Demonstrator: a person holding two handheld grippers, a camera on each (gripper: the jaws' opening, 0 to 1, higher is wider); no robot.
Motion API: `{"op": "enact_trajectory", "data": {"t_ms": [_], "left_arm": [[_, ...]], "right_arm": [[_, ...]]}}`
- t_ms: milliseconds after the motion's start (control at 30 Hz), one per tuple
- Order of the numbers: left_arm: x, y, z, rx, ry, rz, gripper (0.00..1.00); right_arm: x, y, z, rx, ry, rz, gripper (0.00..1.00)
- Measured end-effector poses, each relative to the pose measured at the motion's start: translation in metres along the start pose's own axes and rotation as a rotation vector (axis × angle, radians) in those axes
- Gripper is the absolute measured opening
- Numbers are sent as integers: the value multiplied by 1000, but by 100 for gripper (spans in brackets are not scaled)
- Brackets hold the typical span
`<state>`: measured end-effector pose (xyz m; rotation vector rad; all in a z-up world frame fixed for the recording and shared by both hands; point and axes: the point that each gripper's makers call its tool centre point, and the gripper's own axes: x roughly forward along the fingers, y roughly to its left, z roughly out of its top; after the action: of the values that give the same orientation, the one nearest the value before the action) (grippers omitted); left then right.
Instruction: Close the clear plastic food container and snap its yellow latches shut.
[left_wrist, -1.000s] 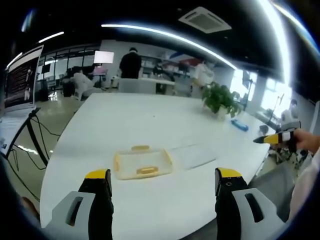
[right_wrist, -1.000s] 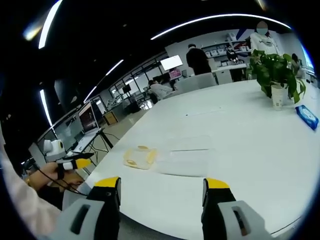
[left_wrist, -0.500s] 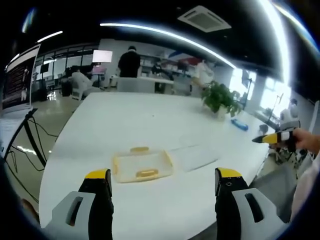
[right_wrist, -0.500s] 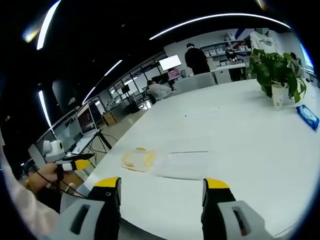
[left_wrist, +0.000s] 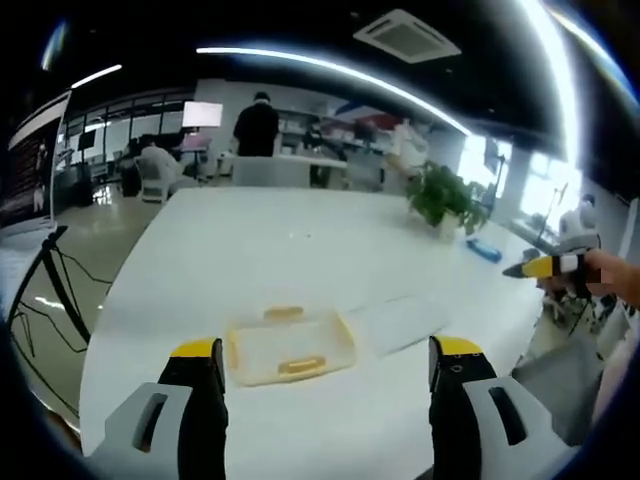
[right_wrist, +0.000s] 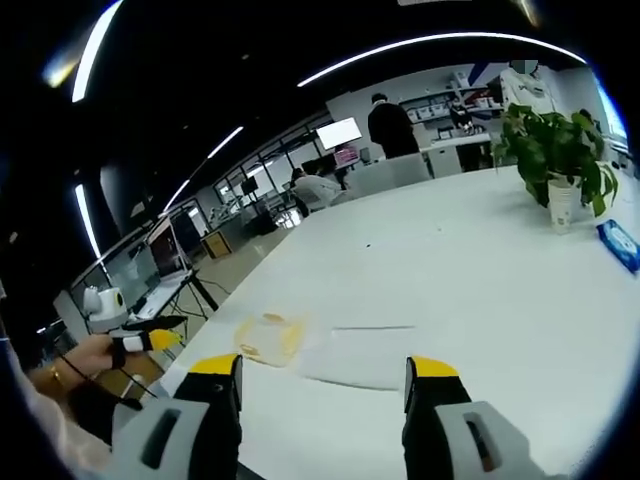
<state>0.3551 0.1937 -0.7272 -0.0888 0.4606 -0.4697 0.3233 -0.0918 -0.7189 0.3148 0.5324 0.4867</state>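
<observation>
A clear plastic food container with yellow latches (left_wrist: 288, 346) lies open on the white table (left_wrist: 260, 250), its transparent other half (left_wrist: 392, 323) lying flat to the right. My left gripper (left_wrist: 325, 362) hovers open just before it, nothing between its jaws. In the right gripper view the container (right_wrist: 268, 338) and its clear half (right_wrist: 358, 355) lie ahead of my open right gripper (right_wrist: 322, 380). The right gripper's yellow tip (left_wrist: 545, 267) enters the left gripper view from the right; the left gripper's tip (right_wrist: 150, 341), held by a hand, enters the right gripper view from the left.
A potted plant (left_wrist: 442, 200) and a blue packet (left_wrist: 482, 251) stand at the table's far right, plant (right_wrist: 557, 160) and packet (right_wrist: 619, 243) also in the right gripper view. People sit and stand at desks beyond. A monitor on a tripod (left_wrist: 35, 190) is left of the table.
Both views have drifted slightly; the container sits a little lower and nearer in each. Nothing on the table has moved, and both grippers stay open.
</observation>
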Motion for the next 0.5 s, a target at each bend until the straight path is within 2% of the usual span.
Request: {"op": "enact_trajectory", "data": {"t_ms": [200,500], "left_arm": [[13,4,9,0,-10,4,82],[31,12,11,-16,1,11,82]], "right_arm": [[12,-5,5,-3,9,4,65],[34,-10,13,2,21,11,65]]}}
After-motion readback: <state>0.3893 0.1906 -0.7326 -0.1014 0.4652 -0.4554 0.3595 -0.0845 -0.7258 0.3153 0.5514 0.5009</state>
